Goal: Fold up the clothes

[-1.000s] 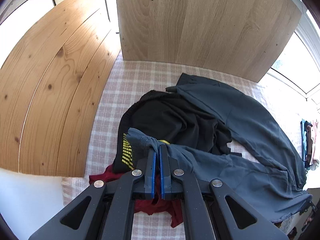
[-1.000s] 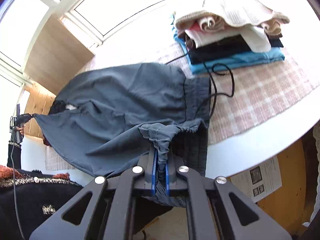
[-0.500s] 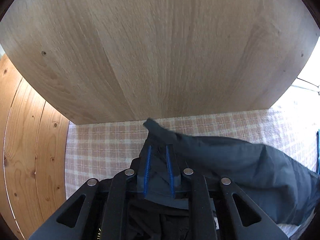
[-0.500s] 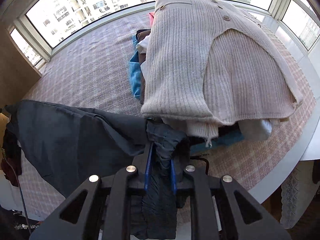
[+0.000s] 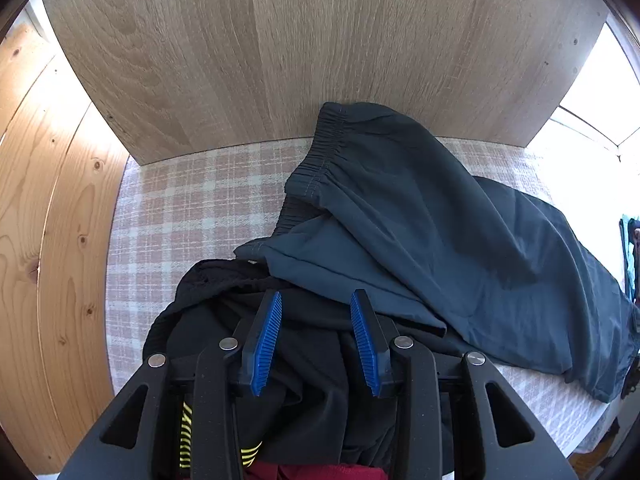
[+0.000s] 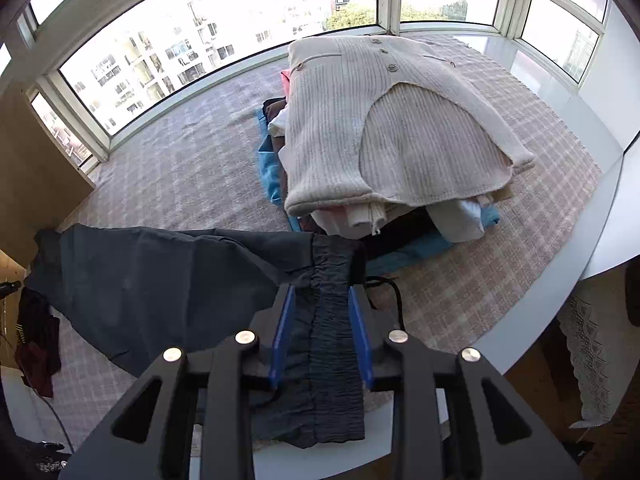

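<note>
Dark grey-blue trousers (image 5: 440, 240) lie spread on the checked tablecloth (image 5: 192, 208), with an elastic cuff (image 5: 324, 152) up against the wooden panel. My left gripper (image 5: 317, 294) is open and holds nothing. It hovers over a black garment (image 5: 208, 300) just short of the trousers. In the right wrist view the same trousers (image 6: 160, 280) stretch away to the left. Their gathered waistband (image 6: 332, 320) lies loose between the spread fingers of my open right gripper (image 6: 320, 292).
A stack of folded clothes topped by a cream knit cardigan (image 6: 400, 140) sits just beyond the waistband. A black drawstring (image 6: 394, 292) curls beside it. A red garment (image 5: 320, 472) lies under the black one. The wooden panel (image 5: 280, 40) closes off the far side. The rounded table edge (image 6: 560, 280) is at the right.
Both grippers carried the trousers forward and laid them down. The left let go of the cuff and opened over the black garment. The right's jaws widened around the waistband.
</note>
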`<state>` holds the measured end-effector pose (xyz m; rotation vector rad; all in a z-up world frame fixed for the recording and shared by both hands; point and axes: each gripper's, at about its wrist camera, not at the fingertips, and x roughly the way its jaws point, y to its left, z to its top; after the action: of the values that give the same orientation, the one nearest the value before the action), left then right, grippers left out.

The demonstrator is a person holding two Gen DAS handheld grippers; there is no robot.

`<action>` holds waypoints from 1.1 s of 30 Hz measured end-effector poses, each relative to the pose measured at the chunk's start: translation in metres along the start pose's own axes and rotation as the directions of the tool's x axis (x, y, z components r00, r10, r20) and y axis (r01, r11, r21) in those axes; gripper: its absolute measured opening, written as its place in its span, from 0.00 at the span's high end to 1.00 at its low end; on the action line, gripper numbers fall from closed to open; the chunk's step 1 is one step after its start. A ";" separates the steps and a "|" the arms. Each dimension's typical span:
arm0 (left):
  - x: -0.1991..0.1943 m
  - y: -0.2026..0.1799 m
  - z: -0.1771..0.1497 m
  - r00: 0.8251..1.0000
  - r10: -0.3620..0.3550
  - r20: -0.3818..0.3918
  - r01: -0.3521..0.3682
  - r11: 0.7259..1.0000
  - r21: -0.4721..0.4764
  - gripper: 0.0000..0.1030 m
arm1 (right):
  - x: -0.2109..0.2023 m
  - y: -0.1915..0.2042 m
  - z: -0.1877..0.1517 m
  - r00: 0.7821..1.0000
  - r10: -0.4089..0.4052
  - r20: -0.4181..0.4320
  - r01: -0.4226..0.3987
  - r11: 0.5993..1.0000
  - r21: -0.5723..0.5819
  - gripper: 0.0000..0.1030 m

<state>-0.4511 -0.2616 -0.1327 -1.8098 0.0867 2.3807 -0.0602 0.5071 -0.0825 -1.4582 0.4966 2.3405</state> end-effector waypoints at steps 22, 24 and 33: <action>0.066 0.018 0.051 0.980 -0.189 0.055 0.197 0.935 -0.294 0.55 | 0.118 0.202 -0.058 0.954 0.130 -0.271 -0.219 0.919 -0.327 0.63; 0.072 0.015 0.054 0.982 -0.182 0.042 0.186 0.938 -0.292 0.56 | 0.128 0.203 -0.056 0.954 0.116 -0.278 -0.209 0.919 -0.334 0.62; 0.054 0.013 0.043 0.981 -0.180 0.068 0.192 0.938 -0.287 0.90 | 0.147 0.186 -0.055 0.951 0.093 -0.293 -0.187 0.932 -0.310 0.62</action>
<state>-0.5080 -0.2645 -0.1733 -1.7897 -0.4460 2.3935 -0.1636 0.3326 -0.2170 -1.9833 0.2868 2.4343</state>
